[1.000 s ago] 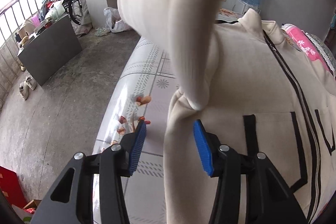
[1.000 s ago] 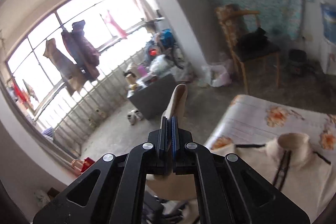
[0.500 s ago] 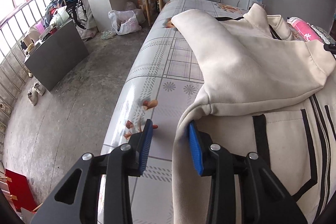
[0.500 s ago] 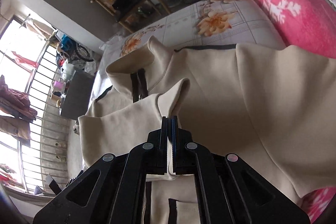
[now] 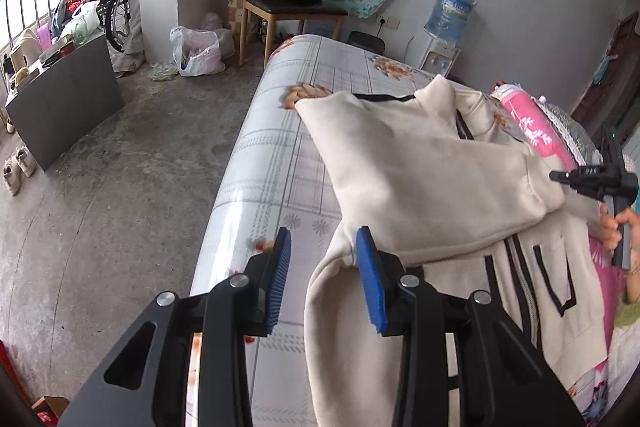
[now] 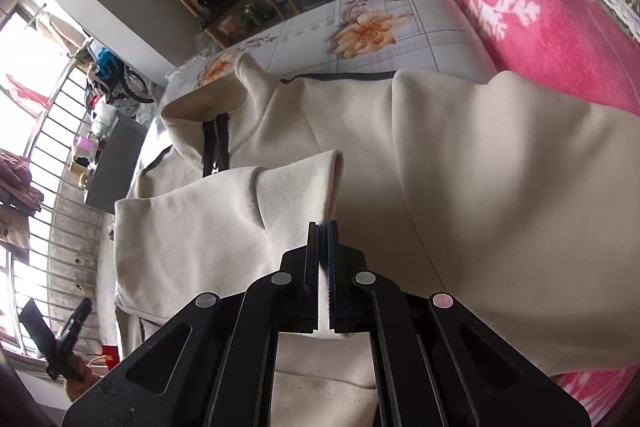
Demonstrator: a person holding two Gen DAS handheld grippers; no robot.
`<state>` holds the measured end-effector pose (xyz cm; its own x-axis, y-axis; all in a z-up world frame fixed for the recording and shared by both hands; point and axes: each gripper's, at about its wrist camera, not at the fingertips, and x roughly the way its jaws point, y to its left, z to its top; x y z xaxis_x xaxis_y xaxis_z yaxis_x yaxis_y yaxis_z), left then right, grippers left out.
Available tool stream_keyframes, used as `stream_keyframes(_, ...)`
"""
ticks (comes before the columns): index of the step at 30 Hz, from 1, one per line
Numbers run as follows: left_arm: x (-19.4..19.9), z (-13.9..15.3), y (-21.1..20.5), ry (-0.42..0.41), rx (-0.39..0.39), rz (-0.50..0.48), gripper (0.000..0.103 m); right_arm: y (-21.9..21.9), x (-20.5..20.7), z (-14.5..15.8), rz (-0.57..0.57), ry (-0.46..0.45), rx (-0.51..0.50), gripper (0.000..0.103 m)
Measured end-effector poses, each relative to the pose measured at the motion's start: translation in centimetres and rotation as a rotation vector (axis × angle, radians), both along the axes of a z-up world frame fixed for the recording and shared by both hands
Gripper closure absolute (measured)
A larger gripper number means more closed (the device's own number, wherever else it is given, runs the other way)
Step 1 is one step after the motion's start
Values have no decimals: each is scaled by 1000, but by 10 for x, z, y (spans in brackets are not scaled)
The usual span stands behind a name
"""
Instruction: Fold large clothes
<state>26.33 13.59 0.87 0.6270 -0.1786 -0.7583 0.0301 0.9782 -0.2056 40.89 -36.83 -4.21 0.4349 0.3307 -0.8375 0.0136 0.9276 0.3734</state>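
A cream zip jacket (image 5: pixel 420 187) with black trim lies face up on the bed. One sleeve (image 5: pixel 400 163) is folded across its chest. My left gripper (image 5: pixel 322 259) is open at the jacket's left side, its right pad against the cloth by the armpit. My right gripper (image 6: pixel 323 239) is shut on the sleeve cuff (image 6: pixel 304 187) and holds it over the jacket's body (image 6: pixel 500 187). It also shows at the right edge of the left wrist view (image 5: pixel 576 179).
The bed has a floral checked cover (image 5: pixel 276 155). A pink quilt (image 6: pixel 540 19) lies along the far side. A wooden chair (image 5: pixel 288 3), a white bag (image 5: pixel 196 53), a grey cabinet (image 5: pixel 64 95) and a water dispenser (image 5: pixel 444 27) stand on the floor beyond.
My right gripper has carried the sleeve from up in the air down across the jacket's chest. My left gripper has stayed at the jacket's side, open.
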Motion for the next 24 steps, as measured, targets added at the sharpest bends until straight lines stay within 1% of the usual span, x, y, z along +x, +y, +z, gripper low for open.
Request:
stream_keyframes(1,10,4,-2,-5,-12,-4,70,2,0,2,3,-15,-12,102)
stream_keyframes(3,30,7,-14,-7,-6,-21,70,5,-2,6,0,-44,-54,102)
stream_keyframes(5,50,7,-30,-9,-1,-55,70,7,-2,4,-15,-51,-113,102)
stream_keyframes(7,70,1,-49,6,-3,-105,70,8,-1,-3,-26,-47,-171,102)
stream_keyframes(9,88,-14,-67,46,10,-144,70,8,2,-13,-33,-32,-209,102)
stream_keyframes(10,97,-23,-74,71,33,-148,70,7,3,-18,-39,-26,-224,102)
stream_keyframes(12,111,-47,-83,129,117,-122,70,7,6,-27,-34,-15,-247,102)
stream_keyframes(13,115,-58,-82,156,138,-105,70,6,6,-30,-33,-9,-252,101)
stream_keyframes(14,113,-58,-81,132,136,-94,70,5,7,-31,-31,-7,-251,101)
stream_keyframes(16,111,-54,-78,137,133,-93,70,4,3,-24,-26,-30,-263,100)
stream_keyframes(18,103,-44,-70,121,84,-92,70,8,-7,-5,-22,-101,-308,95)
stream_keyframes(19,98,-38,-69,109,74,-100,70,11,-11,3,-2,-135,-317,93)
stream_keyframes(21,90,-30,-73,94,82,-120,69,23,-15,12,49,-175,-316,86)
stream_keyframes(22,86,-27,-75,94,75,-137,62,30,-16,11,90,-177,-295,80)
stream_keyframes(23,84,-28,-80,104,67,-153,58,37,-14,7,131,-166,-279,78)
stream_keyframes(24,83,-33,-84,120,68,-161,52,46,-13,-1,168,-147,-288,78)
